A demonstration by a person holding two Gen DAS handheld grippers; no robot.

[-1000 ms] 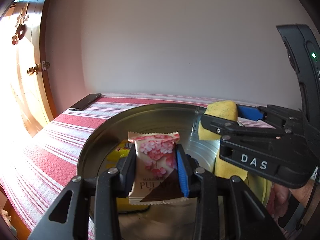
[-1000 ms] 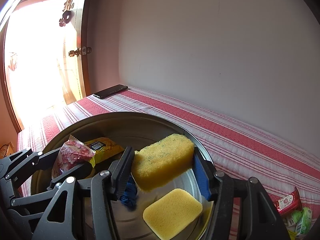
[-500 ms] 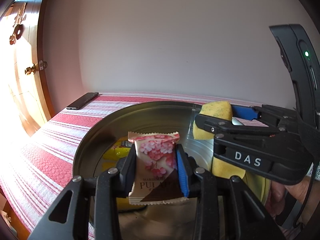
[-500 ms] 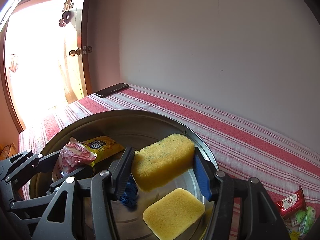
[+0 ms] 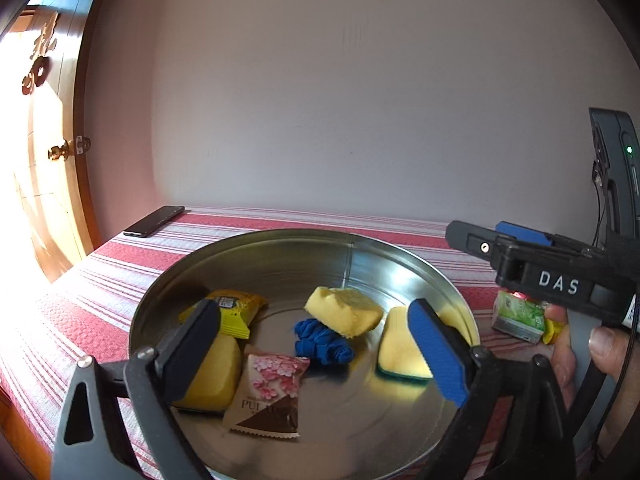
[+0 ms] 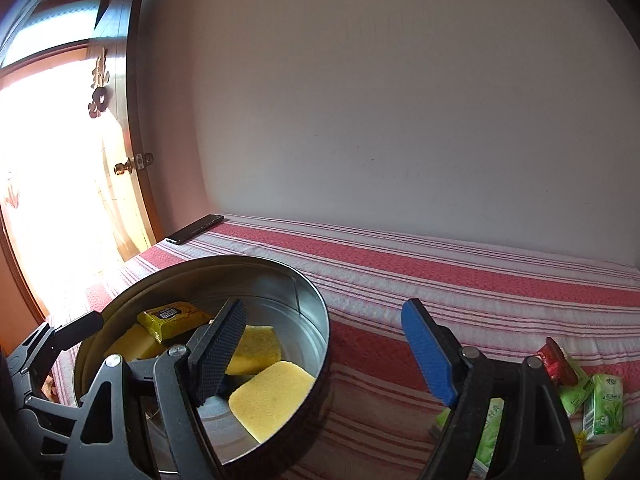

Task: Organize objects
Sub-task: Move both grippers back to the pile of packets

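With both grippers just sprung wide & empty: left gripper (image 5: 316, 344) over pink snack pkt (image 5: 269, 394) in round tin (image 5: 448, 280), right gripper (image 6: 324, 354) past rim, dropped sponge (image 6: 252, 346) inside. Risk: snagging tin rim on pull-back, or missing pkts (image 6: 592, 392) left on cloth.

Red-and-white striped tablecloth (image 6: 440, 292)

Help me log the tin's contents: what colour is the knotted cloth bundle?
Blue. The knotted cloth bundle shows best in the left wrist view, lying in the tin.
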